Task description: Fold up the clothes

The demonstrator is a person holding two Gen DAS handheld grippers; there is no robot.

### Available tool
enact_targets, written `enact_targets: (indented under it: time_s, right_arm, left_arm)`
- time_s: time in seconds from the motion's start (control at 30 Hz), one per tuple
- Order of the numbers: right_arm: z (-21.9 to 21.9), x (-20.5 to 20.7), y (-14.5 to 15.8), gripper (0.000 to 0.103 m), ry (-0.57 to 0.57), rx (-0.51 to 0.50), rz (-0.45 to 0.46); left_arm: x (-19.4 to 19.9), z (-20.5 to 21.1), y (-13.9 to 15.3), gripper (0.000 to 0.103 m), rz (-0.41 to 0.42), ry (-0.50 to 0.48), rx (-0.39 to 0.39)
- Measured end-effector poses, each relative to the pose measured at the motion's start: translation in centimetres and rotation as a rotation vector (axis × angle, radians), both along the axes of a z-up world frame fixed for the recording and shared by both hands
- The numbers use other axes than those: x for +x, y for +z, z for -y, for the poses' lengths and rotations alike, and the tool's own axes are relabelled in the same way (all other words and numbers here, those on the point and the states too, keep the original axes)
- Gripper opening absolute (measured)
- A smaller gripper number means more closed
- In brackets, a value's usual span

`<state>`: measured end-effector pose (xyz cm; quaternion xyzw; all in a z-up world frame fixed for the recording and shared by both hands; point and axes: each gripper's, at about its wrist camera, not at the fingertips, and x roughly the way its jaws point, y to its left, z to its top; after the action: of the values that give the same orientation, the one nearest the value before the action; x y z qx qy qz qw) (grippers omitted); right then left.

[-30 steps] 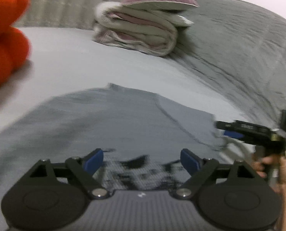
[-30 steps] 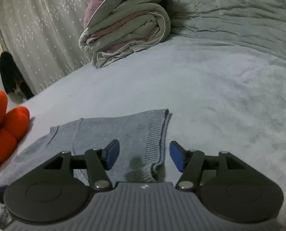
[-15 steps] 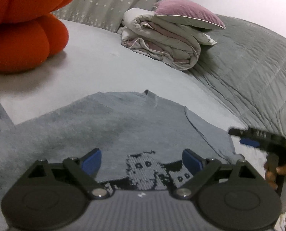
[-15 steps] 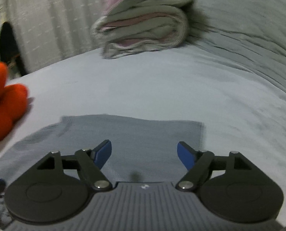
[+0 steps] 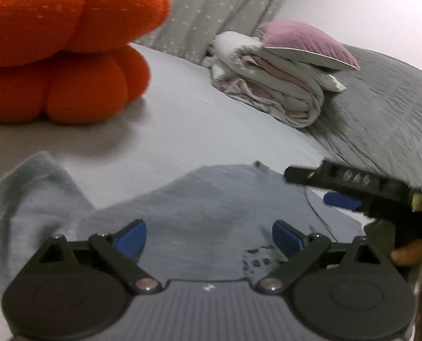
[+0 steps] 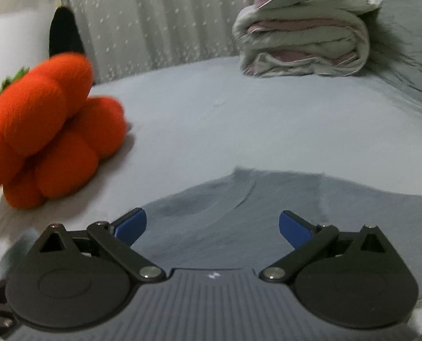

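A grey knit sweater (image 5: 199,213) with a black-and-white cat pattern (image 5: 257,258) lies flat on the bed. Its left sleeve (image 5: 26,196) spreads out to the left. In the right wrist view the sweater (image 6: 239,221) shows its collar (image 6: 243,190) toward the far side. My left gripper (image 5: 209,238) is open and empty, low over the sweater's body. My right gripper (image 6: 212,226) is open and empty, over the chest below the collar. It also shows in the left wrist view (image 5: 344,190) at the right, held by a hand.
An orange knotted cushion (image 5: 60,48) sits at the far left; it also shows in the right wrist view (image 6: 49,130). A folded quilt with a purple pillow (image 5: 282,76) lies at the back. A grey duvet (image 5: 381,113) covers the right side. Curtains (image 6: 154,20) hang behind.
Both grippers have swung left over the sweater. The right gripper has moved from the right sleeve to the chest and collar. The orange cushion looms larger. Both stay open.
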<state>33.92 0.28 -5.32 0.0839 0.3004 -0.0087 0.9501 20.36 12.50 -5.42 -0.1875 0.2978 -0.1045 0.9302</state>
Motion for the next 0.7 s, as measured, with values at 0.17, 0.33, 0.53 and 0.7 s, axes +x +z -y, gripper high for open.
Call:
enact_targets:
  time_s: [0.17,0.33,0.53,0.7]
  right_arm:
    - [-1.8,0.9,-2.9,0.102,0.044,-0.034,-0.020]
    - [-1.3,1.1,-4.7,0.103,0.034,-0.024,-0.039]
    - [-1.4,1.0,-4.9,0.103,0.054,-0.037,-0.025]
    - [-1.0,1.0,-5.0,0.103,0.061,-0.014,-0.017]
  left_arm:
    - [-0.1,-1.2,0.0,0.096,-0.007,0.056,0.019]
    - [-0.1,-1.6,0.0,0.096,-0.017,0.106,0.064]
    - [0.0,-1.1,1.1,0.096,-0.025,0.158,0.157]
    - [0.0,-1.7,2.3,0.096,-0.015,0.183,0.303]
